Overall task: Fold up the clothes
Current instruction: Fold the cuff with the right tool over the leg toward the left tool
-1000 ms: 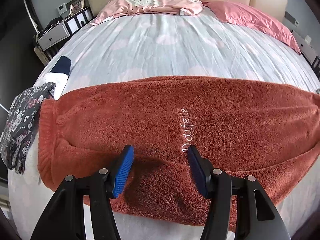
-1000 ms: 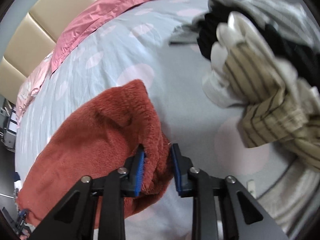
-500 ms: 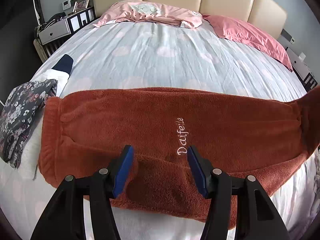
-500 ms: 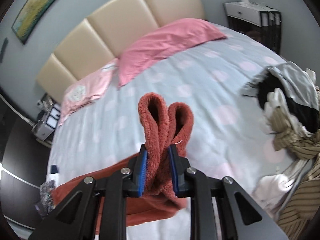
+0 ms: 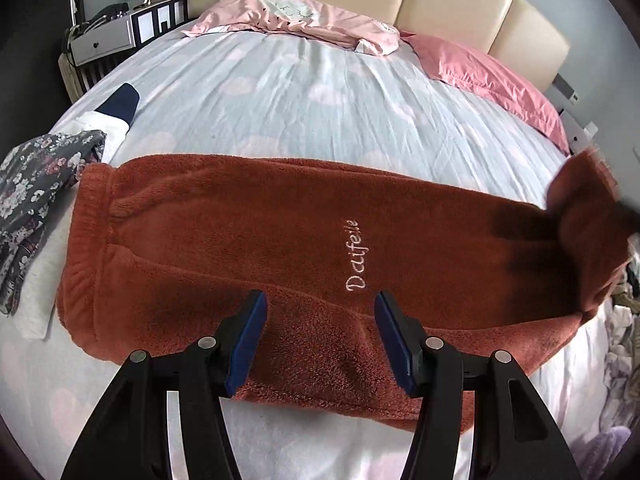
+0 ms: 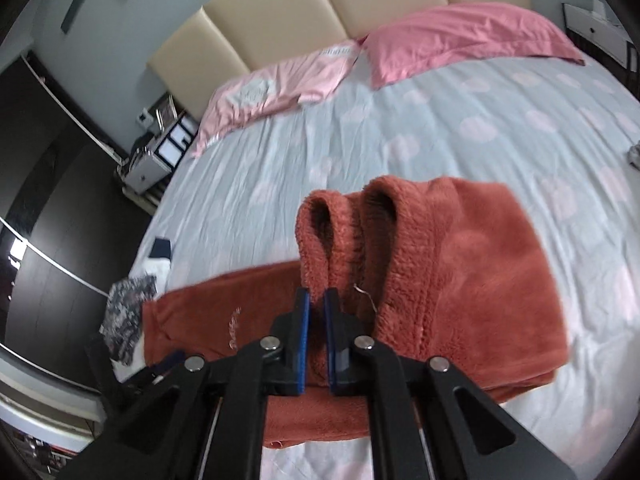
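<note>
Rust-red fleece trousers (image 5: 280, 220) with white embroidered lettering (image 5: 357, 256) lie across the pale blue bed sheet (image 5: 320, 112), waistband to the left. My left gripper (image 5: 318, 300) is open just above their near edge, with nothing pinched between its blue pads. My right gripper (image 6: 316, 294) is shut on the doubled leg cuffs of the trousers (image 6: 460, 280), which it holds up off the bed and folded back over the rest. In the left wrist view that raised end (image 5: 580, 200) shows blurred at the right edge.
A dark floral garment (image 5: 28, 184) and a white and navy piece (image 5: 116, 108) lie at the bed's left edge. Pink pillows (image 5: 296, 16) rest against the cream headboard (image 5: 452, 4). A nightstand (image 5: 108, 36) stands far left. Loose clothes (image 5: 624, 320) lie at the right edge.
My right gripper closed on the leg cuffs, lifted them off the sheet and swung them left over the trousers; the clothes pile left its view. My left gripper stayed open, shifting slightly.
</note>
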Action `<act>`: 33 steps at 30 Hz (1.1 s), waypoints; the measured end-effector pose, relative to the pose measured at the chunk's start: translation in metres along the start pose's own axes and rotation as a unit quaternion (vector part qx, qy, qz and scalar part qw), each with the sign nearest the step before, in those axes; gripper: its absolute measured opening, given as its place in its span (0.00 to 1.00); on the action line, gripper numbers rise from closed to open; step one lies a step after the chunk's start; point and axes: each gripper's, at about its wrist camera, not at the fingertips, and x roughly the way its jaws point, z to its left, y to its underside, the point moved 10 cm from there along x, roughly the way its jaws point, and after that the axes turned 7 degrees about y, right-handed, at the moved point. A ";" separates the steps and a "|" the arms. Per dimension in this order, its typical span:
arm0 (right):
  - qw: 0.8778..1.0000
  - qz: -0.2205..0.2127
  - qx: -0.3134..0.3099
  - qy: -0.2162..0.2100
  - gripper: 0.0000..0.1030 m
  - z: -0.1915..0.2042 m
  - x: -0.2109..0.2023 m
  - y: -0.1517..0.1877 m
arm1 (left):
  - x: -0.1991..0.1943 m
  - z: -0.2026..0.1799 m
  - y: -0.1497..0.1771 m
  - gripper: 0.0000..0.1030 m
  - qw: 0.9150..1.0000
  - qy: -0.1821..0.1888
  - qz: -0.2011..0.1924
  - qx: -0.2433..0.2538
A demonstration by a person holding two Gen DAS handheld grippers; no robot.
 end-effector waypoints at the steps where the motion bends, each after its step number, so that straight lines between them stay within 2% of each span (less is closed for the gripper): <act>1: 1.000 0.010 -0.004 0.004 0.07 0.001 0.013 0.008 | 0.000 0.000 0.000 0.56 1.000 0.002 -0.001 -0.001; 5: 0.999 0.050 -0.014 0.015 0.09 0.000 0.056 0.038 | -0.001 0.000 -0.001 0.56 1.000 0.011 -0.002 -0.007; 9: 0.996 0.079 -0.036 0.018 0.12 0.004 0.077 0.060 | -0.002 -0.003 -0.003 0.56 1.000 0.017 -0.004 -0.009; 11: 0.994 0.090 -0.058 0.020 0.18 0.010 0.077 0.068 | -0.004 -0.006 -0.004 0.56 1.000 0.019 -0.006 -0.006; 12: 0.994 0.086 -0.071 0.014 0.22 0.016 0.070 0.069 | -0.005 -0.007 -0.004 0.56 1.000 0.019 -0.006 -0.006; 14: 0.993 0.064 -0.100 0.004 0.25 0.029 0.050 0.065 | -0.006 -0.007 -0.005 0.56 1.000 0.018 -0.007 -0.007; 15: 0.991 0.048 -0.121 0.005 0.30 0.034 0.039 0.060 | -0.006 -0.007 -0.005 0.56 1.000 0.018 -0.007 -0.009; 16: 0.989 0.033 -0.143 0.017 0.41 0.036 0.029 0.056 | -0.006 -0.007 -0.005 0.56 1.000 0.018 -0.007 -0.011; 18: 0.977 0.004 -0.197 0.080 0.57 0.031 0.020 0.048 | -0.006 -0.007 -0.006 0.56 1.000 0.021 -0.005 -0.014; 20: 0.961 -0.006 -0.240 0.137 0.58 0.022 0.022 0.046 | -0.007 -0.008 -0.005 0.56 1.000 0.023 -0.005 -0.015; 22: 0.956 0.002 -0.244 0.165 0.58 0.011 0.033 0.047 | -0.008 -0.008 -0.005 0.56 1.000 0.023 -0.005 -0.013; 28: 0.963 0.034 -0.188 0.187 0.49 -0.018 0.081 0.045 | -0.006 -0.005 -0.004 0.56 1.000 0.024 -0.004 -0.020; 33: 0.960 0.055 -0.189 0.198 0.48 -0.025 0.113 0.052 | 0.002 -0.008 -0.003 0.56 0.999 0.029 0.007 -0.020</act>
